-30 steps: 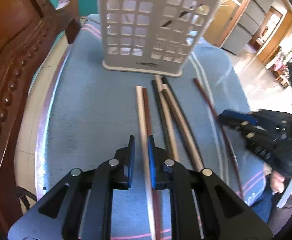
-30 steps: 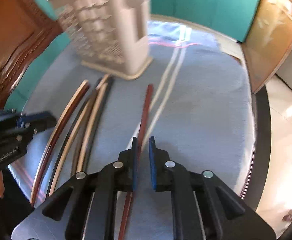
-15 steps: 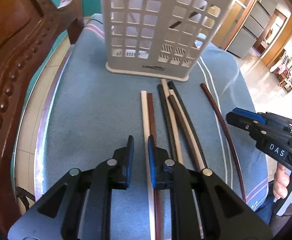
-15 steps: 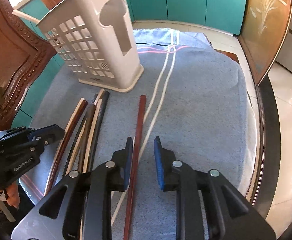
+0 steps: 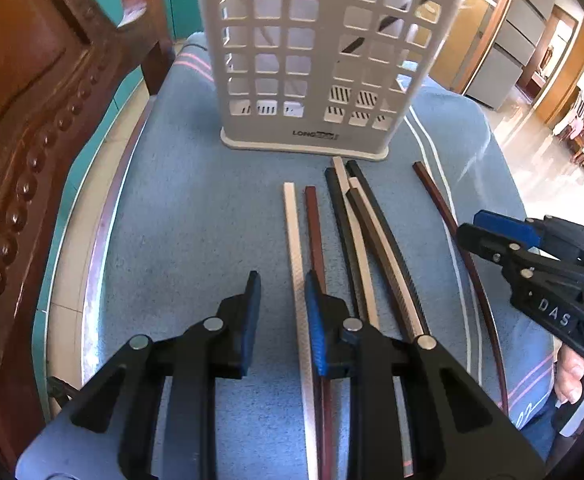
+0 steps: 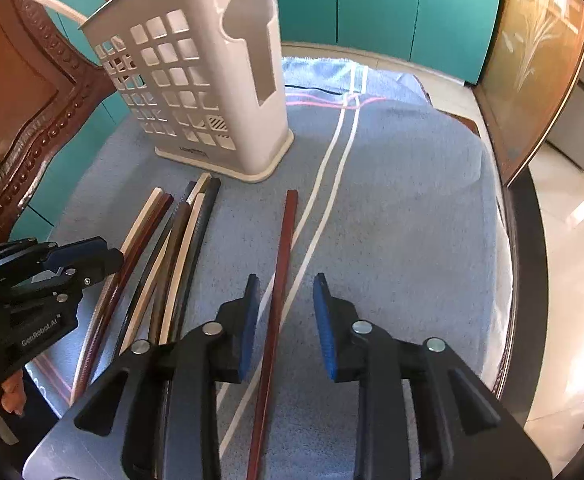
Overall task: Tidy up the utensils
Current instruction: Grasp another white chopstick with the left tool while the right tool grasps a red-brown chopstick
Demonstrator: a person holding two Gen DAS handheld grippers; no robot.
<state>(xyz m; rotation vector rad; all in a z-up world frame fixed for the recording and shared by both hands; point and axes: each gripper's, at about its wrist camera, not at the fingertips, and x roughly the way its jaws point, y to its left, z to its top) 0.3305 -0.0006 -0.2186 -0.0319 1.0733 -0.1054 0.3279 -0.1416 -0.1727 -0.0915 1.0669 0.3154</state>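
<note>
Hovering over chopsticks (image 5: 296, 240) near the holder (image 5: 316, 60), left gripper (image 5: 280, 312) and right gripper (image 6: 286, 320) both gape, released.

Both wrist views close, sharing basket (image 5: 312, 60).

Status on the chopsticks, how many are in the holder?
Done: at least one stick shows through the holder grid. In hand: nothing; left gripper and right gripper are open, right straddling a red stick. Left: the cluster lying on the towel.

Both grippers (image 5: 280, 312) (image 6: 286, 316) agape, low.
</note>
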